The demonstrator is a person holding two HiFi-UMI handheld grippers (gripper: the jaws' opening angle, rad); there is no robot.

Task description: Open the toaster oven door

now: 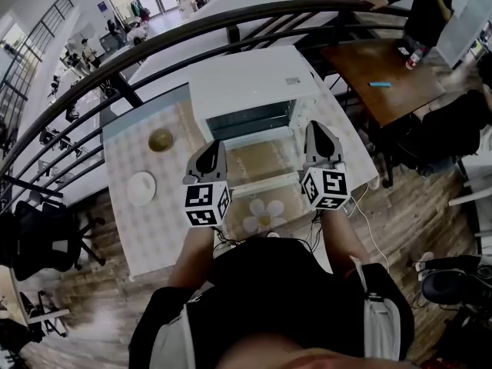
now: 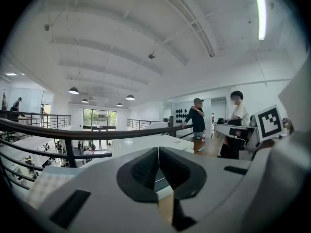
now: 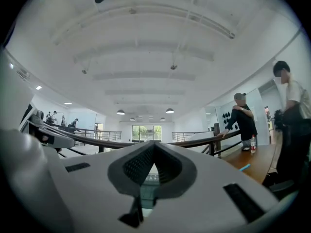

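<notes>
The white toaster oven (image 1: 254,87) stands at the far side of a checked table (image 1: 154,229). Its glass door (image 1: 261,164) hangs down flat towards me, and the dark cavity (image 1: 250,120) shows. My left gripper (image 1: 212,151) hovers over the door's left edge and my right gripper (image 1: 316,129) over its right edge. Neither touches the oven. In the left gripper view the left gripper (image 2: 158,152) points level with its pads together and nothing between them. The right gripper (image 3: 154,147) stands the same way in the right gripper view, shut and empty.
A brown bowl (image 1: 161,140) and a white plate (image 1: 141,188) sit left of the oven, and a flower-shaped mat (image 1: 265,215) lies at the near edge. A dark railing (image 1: 231,21) curves behind the table. People stand by a wooden table (image 1: 380,75) at right.
</notes>
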